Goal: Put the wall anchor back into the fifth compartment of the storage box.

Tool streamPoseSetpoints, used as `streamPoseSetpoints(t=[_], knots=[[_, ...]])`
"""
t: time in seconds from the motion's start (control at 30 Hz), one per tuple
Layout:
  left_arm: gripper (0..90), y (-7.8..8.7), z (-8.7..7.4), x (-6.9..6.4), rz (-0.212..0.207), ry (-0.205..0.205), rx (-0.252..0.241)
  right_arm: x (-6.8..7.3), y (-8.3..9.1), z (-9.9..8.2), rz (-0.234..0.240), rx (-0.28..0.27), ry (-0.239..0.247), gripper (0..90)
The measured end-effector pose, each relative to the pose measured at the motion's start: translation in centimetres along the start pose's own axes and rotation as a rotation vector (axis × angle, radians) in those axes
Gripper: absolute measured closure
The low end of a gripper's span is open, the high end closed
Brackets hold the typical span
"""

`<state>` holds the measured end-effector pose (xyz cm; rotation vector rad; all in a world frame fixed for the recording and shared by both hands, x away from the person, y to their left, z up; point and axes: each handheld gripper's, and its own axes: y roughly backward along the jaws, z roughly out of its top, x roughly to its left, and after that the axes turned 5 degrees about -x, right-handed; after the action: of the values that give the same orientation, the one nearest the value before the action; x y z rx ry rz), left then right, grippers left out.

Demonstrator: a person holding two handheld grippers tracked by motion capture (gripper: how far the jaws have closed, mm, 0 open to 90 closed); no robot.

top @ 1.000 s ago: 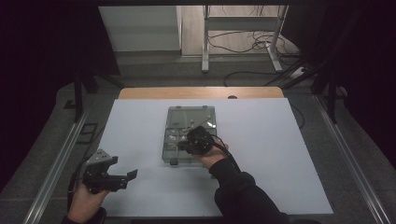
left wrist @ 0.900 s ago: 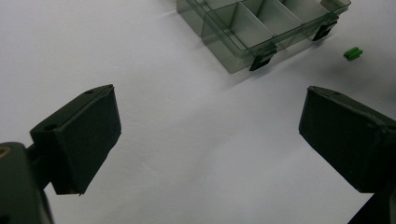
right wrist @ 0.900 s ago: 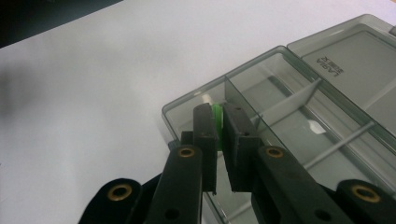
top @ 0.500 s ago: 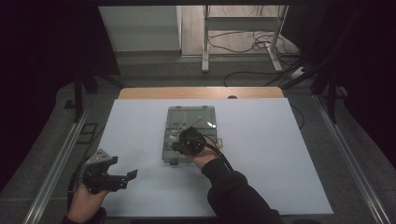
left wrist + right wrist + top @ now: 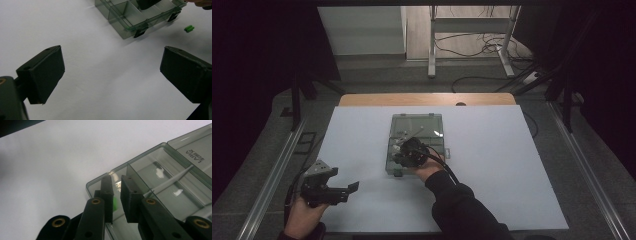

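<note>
A clear smoky plastic compartment box (image 5: 432, 125) lies open in the middle of the white table. My right gripper (image 5: 403, 151) reaches down into its near left compartment. In the right gripper view the jaws (image 5: 117, 187) stand a narrow gap apart and have just been opening. A small green piece (image 5: 114, 203) sits between them against the left pad, clear of the right pad. My left gripper (image 5: 346, 191) rests near the table's front left, jaws wide open (image 5: 112, 67) with nothing between them. Another small green piece (image 5: 189, 28) lies on the table beside the box (image 5: 125, 17).
A thin white stick (image 5: 170, 181) lies slanted across a compartment farther inside the box. Black latches (image 5: 140, 33) stick out from the box's near edge. White table surface (image 5: 502, 160) stretches wide on both sides of the box.
My right hand has shifted a little left and down over the box's near left compartment. The left gripper has stayed where it was.
</note>
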<state>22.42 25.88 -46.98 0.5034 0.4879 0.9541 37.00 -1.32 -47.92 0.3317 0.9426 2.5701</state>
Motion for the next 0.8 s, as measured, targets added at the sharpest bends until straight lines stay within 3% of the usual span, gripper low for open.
streamPoseSetpoints(t=[0.3,0.53,0.67,0.8], knots=[[6.2,0.0,0.0,0.0,0.002,0.001,0.002,0.5,1.7,0.1,-0.01,-0.013,0.018,63.5],[6.3,0.0,0.0,0.0,0.002,0.002,0.003,0.2,2.8,-0.4,0.017,-0.02,-0.02,52.9],[6.3,-0.1,0.0,0.0,0.002,0.002,0.004,0.1,3.6,-0.7,0.012,-0.032,-0.023,42.7],[6.3,-0.1,0.0,0.0,0.002,0.005,0.005,0.1,4.3,-1.0,0.0,-0.028,-0.017,40.3]])
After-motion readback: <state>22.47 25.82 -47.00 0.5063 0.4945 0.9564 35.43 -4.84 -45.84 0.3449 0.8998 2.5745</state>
